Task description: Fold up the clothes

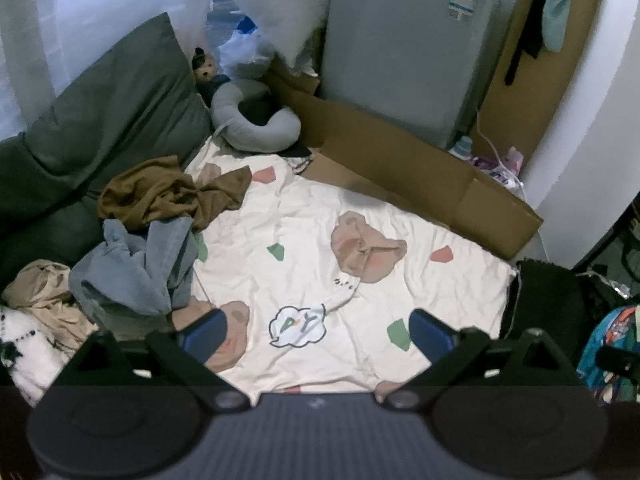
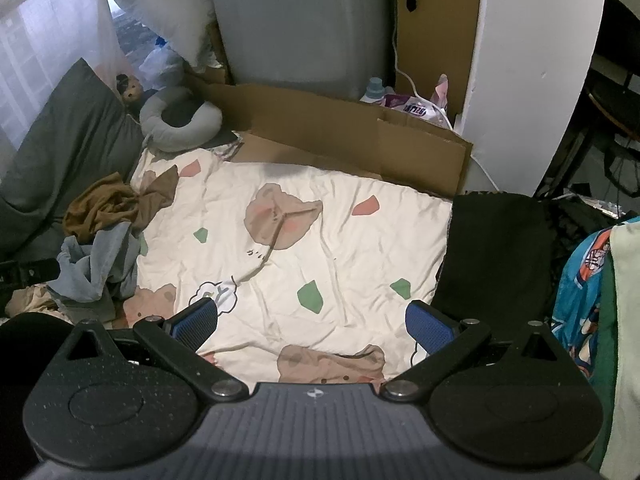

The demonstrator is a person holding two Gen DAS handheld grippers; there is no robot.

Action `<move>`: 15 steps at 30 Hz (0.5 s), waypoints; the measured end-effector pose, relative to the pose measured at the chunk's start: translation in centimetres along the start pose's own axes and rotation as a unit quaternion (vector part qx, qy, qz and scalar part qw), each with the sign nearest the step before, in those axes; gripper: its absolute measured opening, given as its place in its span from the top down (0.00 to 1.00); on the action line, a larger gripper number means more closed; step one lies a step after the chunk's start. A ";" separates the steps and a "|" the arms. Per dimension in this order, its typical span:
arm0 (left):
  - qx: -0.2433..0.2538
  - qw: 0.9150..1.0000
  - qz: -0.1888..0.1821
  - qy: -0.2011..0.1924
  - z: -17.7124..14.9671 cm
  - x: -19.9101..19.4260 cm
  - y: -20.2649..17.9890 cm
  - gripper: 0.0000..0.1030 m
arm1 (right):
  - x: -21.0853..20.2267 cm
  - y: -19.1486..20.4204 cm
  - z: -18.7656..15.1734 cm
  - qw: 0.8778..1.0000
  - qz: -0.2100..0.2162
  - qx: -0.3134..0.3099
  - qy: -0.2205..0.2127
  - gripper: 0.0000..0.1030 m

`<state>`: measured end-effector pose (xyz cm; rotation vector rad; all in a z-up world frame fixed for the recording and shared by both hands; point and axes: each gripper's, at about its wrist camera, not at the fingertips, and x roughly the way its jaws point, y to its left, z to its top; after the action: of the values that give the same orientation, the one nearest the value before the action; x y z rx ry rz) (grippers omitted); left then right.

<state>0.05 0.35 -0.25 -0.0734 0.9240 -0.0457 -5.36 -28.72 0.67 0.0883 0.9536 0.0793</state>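
Cream printed blanket (image 1: 304, 248) spread flat. Three crumpled garments piled at its left edge: one brown (image 1: 160, 192), one blue-grey (image 1: 136, 268), one beige (image 1: 44, 292). Left gripper (image 1: 316, 332) and right gripper (image 2: 312, 320) hover above, jaws spread, empty.

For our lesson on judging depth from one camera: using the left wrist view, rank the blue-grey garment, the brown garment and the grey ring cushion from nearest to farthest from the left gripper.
1. Blue-grey garment: crumpled at the sheet's left edge, just ahead of the left gripper.
2. Brown garment: behind it, also left.
3. Grey ring cushion: beyond the sheet's far corner.
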 end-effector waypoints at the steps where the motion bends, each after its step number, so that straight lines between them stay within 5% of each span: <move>1: 0.003 1.000 0.002 -0.002 0.0 -0.1 -0.2 0.04 | 0.0 0.0 0.0 1.000 -0.002 0.000 -0.001 0.00; 15: -0.006 1.000 -0.002 -0.009 -0.2 -0.2 0.3 0.04 | -0.1 0.2 -0.1 1.000 -0.006 -0.004 -0.002 0.00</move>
<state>-0.21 0.69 -0.27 -0.0869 0.9063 -0.0422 -5.53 -28.49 0.72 0.0757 0.9493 0.0717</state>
